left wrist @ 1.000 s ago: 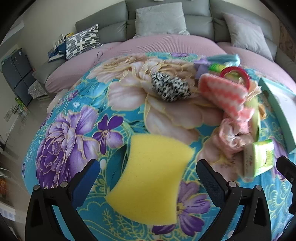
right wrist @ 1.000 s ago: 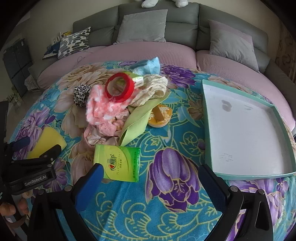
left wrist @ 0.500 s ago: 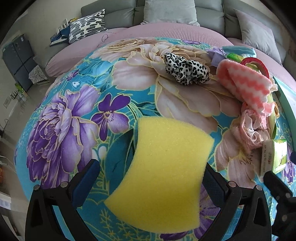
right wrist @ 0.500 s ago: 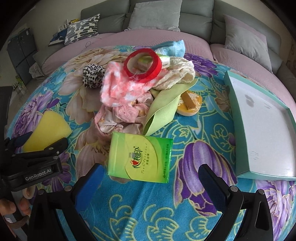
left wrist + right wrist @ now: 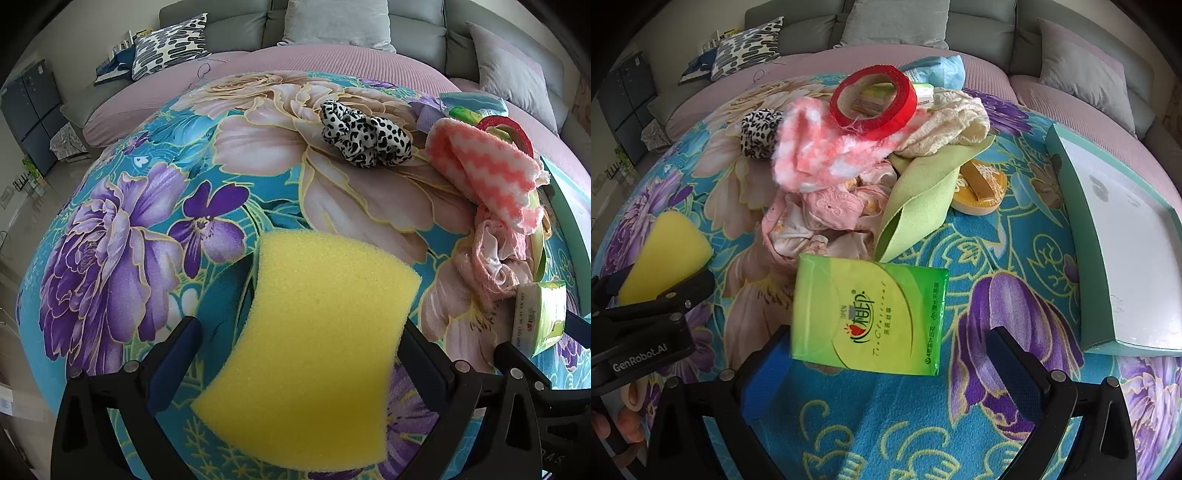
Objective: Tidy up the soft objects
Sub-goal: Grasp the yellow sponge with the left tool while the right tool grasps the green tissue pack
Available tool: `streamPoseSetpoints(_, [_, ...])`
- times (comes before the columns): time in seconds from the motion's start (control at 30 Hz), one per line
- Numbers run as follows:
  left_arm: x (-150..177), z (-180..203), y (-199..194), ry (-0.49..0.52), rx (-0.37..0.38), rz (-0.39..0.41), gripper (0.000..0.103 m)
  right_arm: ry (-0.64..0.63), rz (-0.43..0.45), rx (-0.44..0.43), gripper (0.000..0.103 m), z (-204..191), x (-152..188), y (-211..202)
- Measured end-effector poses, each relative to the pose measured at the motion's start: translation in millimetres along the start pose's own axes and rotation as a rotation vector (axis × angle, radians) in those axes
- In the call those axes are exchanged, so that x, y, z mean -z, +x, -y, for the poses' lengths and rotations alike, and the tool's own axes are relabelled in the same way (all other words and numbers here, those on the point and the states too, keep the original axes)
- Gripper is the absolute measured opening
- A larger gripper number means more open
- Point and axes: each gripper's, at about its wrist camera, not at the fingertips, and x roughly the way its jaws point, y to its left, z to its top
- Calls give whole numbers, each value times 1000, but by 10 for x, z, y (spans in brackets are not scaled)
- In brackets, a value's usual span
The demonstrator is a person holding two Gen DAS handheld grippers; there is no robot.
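Observation:
A yellow sponge (image 5: 310, 350) lies on the floral cloth, and my left gripper (image 5: 299, 365) stands open with one finger on each side of it. The same sponge (image 5: 665, 254) shows at the left of the right wrist view, behind the left gripper's black body (image 5: 646, 314). A green tissue pack (image 5: 868, 314) lies flat, its near edge between the fingers of my open right gripper (image 5: 890, 369). Beyond it is a heap: pink garments (image 5: 820, 218), a pink-white fuzzy cloth (image 5: 820, 158), a green cloth (image 5: 919, 199), a cream lace cloth (image 5: 953, 122) and a leopard scrunchie (image 5: 365, 138).
A red tape ring (image 5: 873, 101) rests on top of the heap, with a yellow round item (image 5: 979, 188) beside it. A teal tray (image 5: 1067, 206) with a white floor stands at the right. A grey sofa with cushions (image 5: 336, 22) curves behind.
Both grippers have moved forward and lower. The sponge now lies between the left fingers, and the tissue pack has come up to the right fingers. Both stayed open.

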Motion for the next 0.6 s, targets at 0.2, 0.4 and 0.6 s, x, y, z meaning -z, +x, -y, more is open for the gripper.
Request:
streamPoseSetpoints(0.2, [-6,-7,10,-2,8,-4,102,-11,7,-8,103,31,60,5])
streamPoseSetpoints(0.4, [-15,-21,21,-6,16,-9,102,-2,64,2,103,3,123,11])
streamPoseSetpoints(0.6, [-17,-24,28,-9,20,-12,102,20,77,-20,103,39,170,5])
